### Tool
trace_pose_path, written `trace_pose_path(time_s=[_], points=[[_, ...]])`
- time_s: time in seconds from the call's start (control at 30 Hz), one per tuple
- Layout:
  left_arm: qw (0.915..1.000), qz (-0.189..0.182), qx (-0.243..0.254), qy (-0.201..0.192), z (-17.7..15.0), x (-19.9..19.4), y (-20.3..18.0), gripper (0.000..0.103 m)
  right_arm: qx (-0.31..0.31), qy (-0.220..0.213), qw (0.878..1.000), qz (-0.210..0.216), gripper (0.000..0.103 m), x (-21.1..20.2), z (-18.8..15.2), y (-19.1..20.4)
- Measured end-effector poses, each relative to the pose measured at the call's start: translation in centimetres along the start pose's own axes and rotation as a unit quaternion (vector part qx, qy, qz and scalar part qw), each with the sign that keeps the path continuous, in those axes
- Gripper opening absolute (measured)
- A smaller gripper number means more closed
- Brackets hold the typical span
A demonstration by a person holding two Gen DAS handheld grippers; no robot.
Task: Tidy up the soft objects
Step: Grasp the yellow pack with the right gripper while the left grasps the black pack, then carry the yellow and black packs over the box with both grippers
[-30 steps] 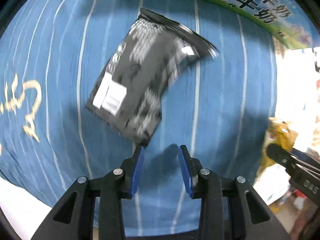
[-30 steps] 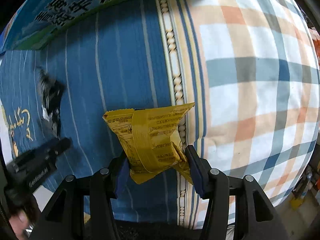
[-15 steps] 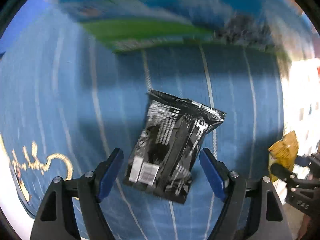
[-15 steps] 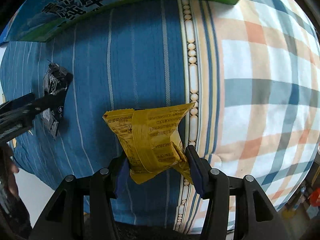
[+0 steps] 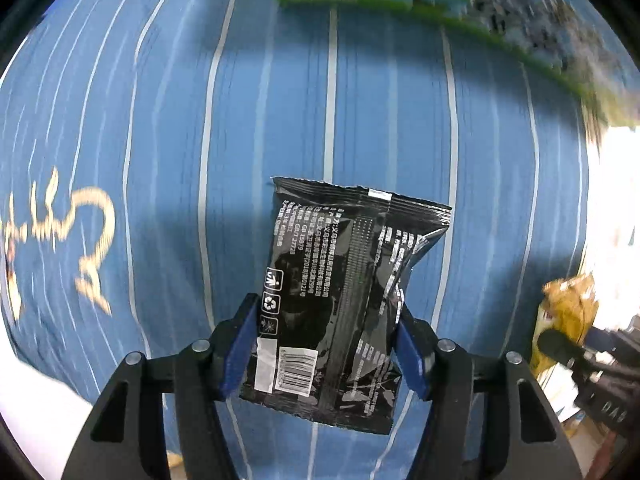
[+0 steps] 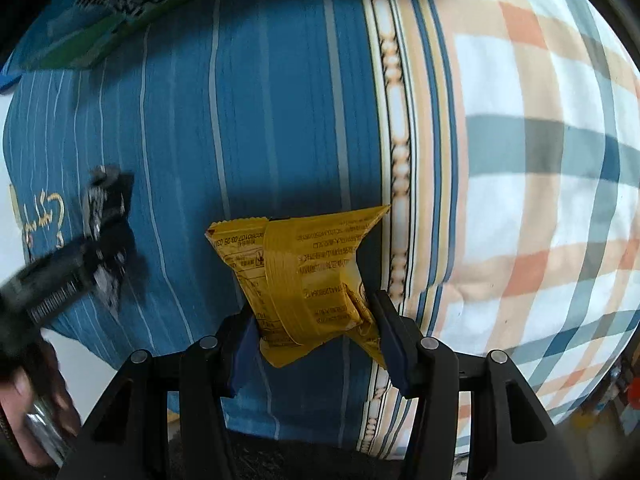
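A black snack packet (image 5: 340, 292) sits between the blue pads of my left gripper (image 5: 326, 344), which is shut on its lower half above the blue striped cloth (image 5: 360, 112). My right gripper (image 6: 312, 338) is shut on a yellow snack packet (image 6: 304, 272) and holds it above the same cloth. The black packet (image 6: 104, 216) and the left gripper also show at the left of the right wrist view. The yellow packet (image 5: 568, 312) shows at the right edge of the left wrist view.
A blue and green printed carton (image 6: 112, 4) lies at the far edge of the cloth and also shows in the left wrist view (image 5: 440, 4). A plaid pillow (image 6: 540, 160) lies to the right. Gold embroidery (image 5: 80, 240) marks the cloth at left.
My left gripper opened wide, moved over the black packet and closed on it. My right gripper kept hold of the yellow packet and shifted a little.
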State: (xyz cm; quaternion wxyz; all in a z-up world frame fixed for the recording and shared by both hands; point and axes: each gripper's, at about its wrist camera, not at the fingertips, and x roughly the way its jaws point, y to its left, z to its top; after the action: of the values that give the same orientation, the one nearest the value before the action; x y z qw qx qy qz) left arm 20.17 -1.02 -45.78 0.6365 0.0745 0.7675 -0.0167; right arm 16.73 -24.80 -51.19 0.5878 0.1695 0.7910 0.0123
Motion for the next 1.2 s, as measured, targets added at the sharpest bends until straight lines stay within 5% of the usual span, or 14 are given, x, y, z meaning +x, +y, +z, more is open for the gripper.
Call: trace_pose_path(time_s=[0.2,0.3,0.47,0.57,0.87,1.2], points=[[0.9998,0.0,-0.017,-0.009,-1.0,1.9,-1.8,0.065,0.029,0.004,1.0,0.011,0.065,0.3,0.3,-0.8],[0.9998,-0.011,-0.015,-0.004,-2.6,2.6,0.1,0.071,0.021,-0.014,1.0,0.004,0.075,-0.6,0.3,-0.4],[0.9995,-0.021,-0.015,-0.018,-1.2,1.5,2.4,0.071,-0.013,-0.021,0.999,-0.028,0.075,-0.8,0.8,1.3],[0.9988,-0.023,-0.029,-0.032,-0.3,0.7,3.0,0.058,-0.025,-0.016,0.997,-0.07,0.056,0.1,1.0,2.0],[0.9969,0.004,-0.015,-0.077,-1.8,-1.9,1.2,0.055,-0.029,-0.047,0.995,-0.08,0.049,-0.9,-1.5,4.8],[0.9837,0.0,0.021,-0.178,-4.9,-12.0,-1.2,0.055,-0.049,-0.16,0.984,-0.055,0.049,-10.9,-5.5,6.9]])
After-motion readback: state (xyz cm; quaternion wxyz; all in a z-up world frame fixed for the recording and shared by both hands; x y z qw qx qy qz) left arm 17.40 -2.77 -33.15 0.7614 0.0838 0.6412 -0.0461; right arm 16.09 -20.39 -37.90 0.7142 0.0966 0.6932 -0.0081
